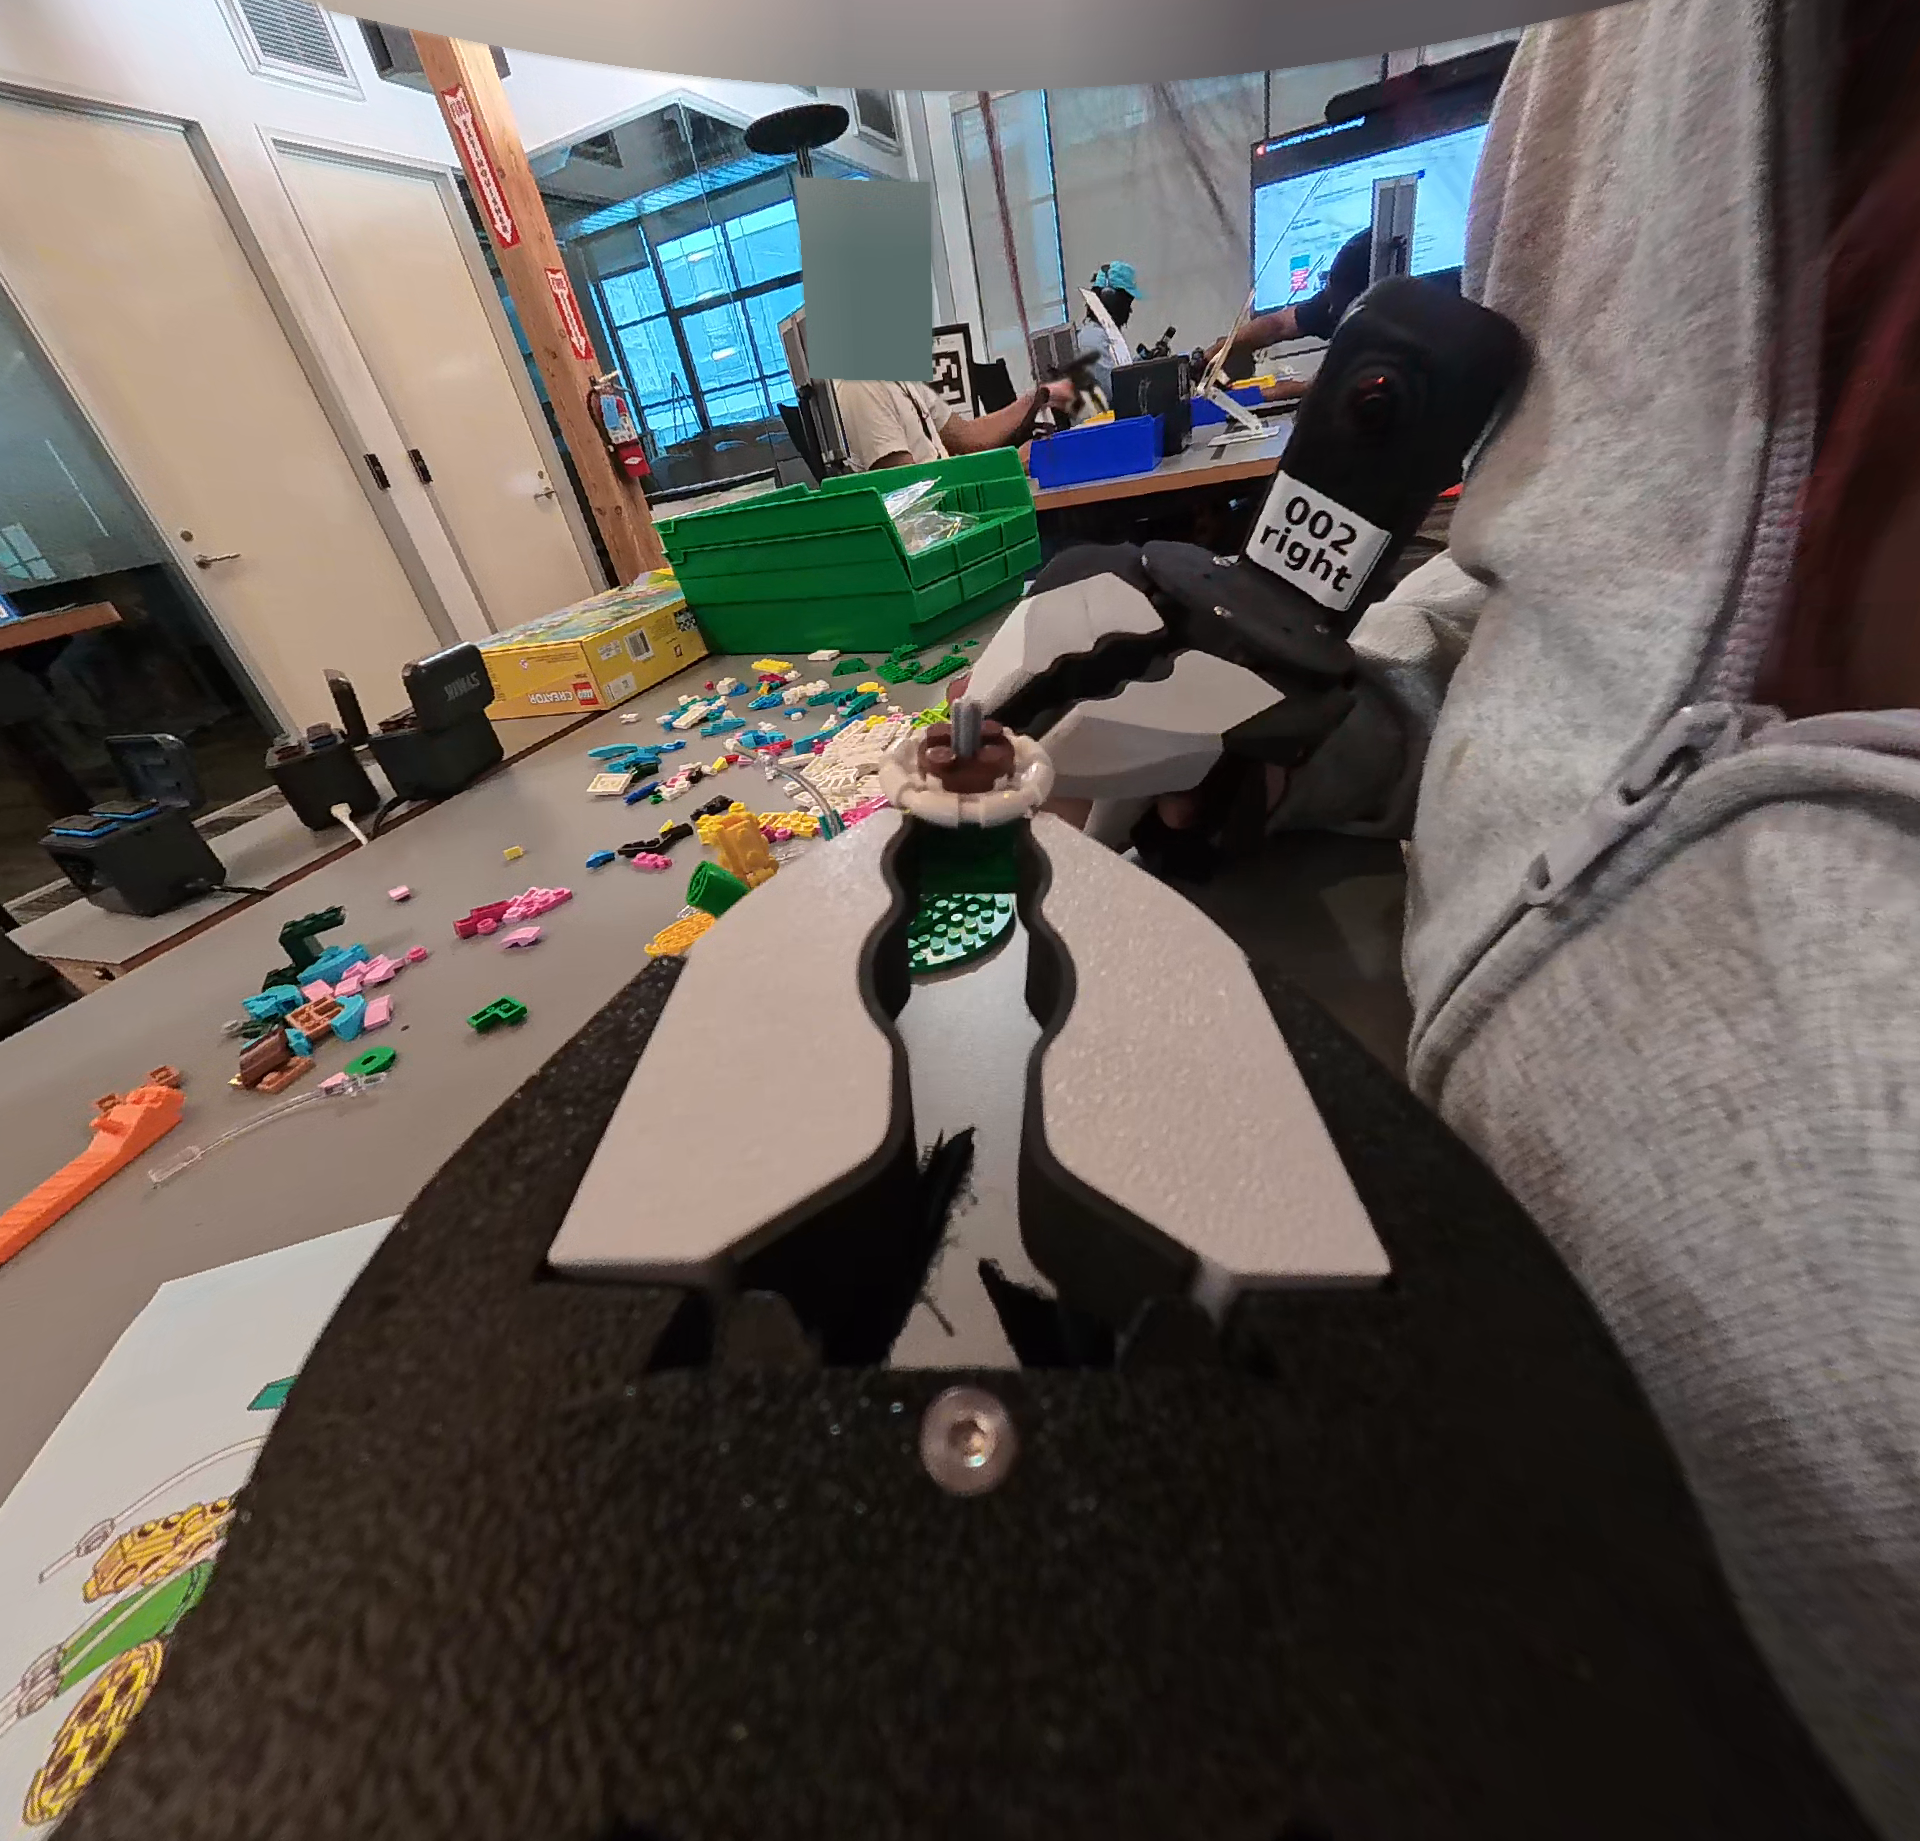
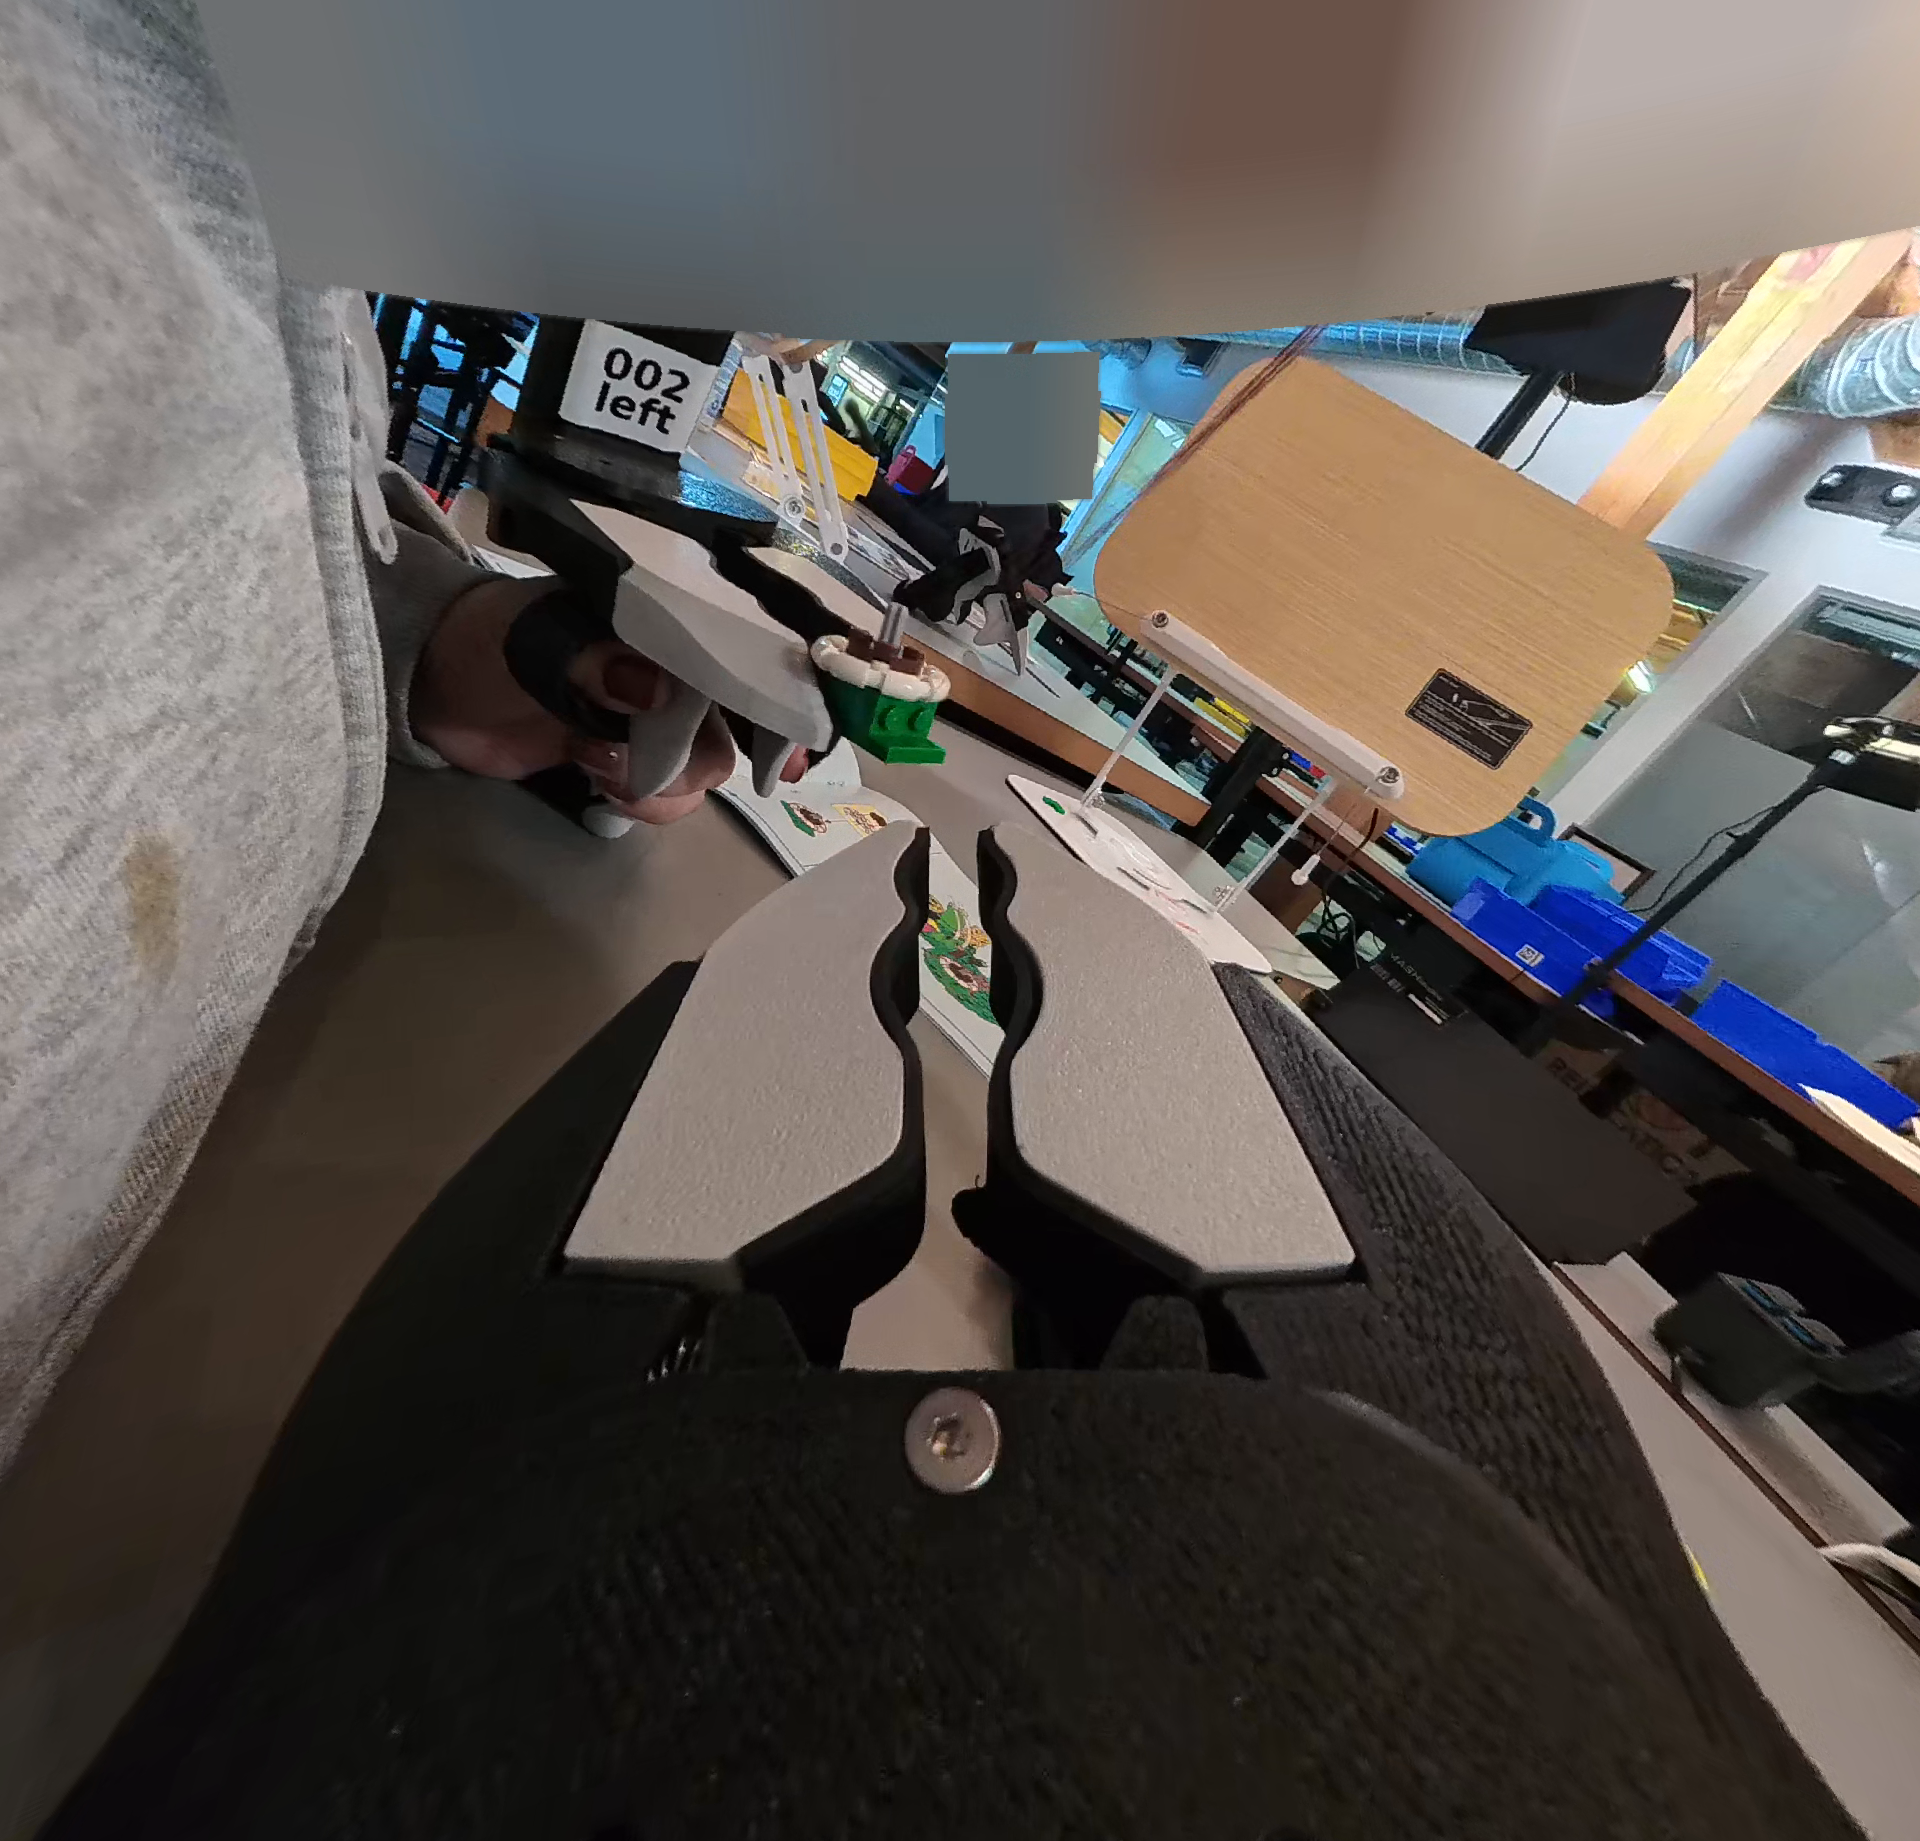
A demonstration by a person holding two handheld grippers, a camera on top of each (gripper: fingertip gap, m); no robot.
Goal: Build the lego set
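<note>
Above the grey table (image 1: pixel 436 918) | left gripper (image 1: pixel 961 841) clamps green brick pot (image 2: pixel 883 705) | right gripper (image 2: pixel 951 856) nearly closed, empty, near its grey pin (image 1: pixel 966 726)

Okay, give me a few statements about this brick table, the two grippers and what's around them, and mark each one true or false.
1. The left gripper is clamped on a green brick build with a white ring on top. True.
2. The right gripper holds a yellow brick. False: nothing sits between its fingers.
3. Loose bricks lie scattered on the grey table. True.
4. The stacked bins beside the yellow box are red. False: they are green.
</note>
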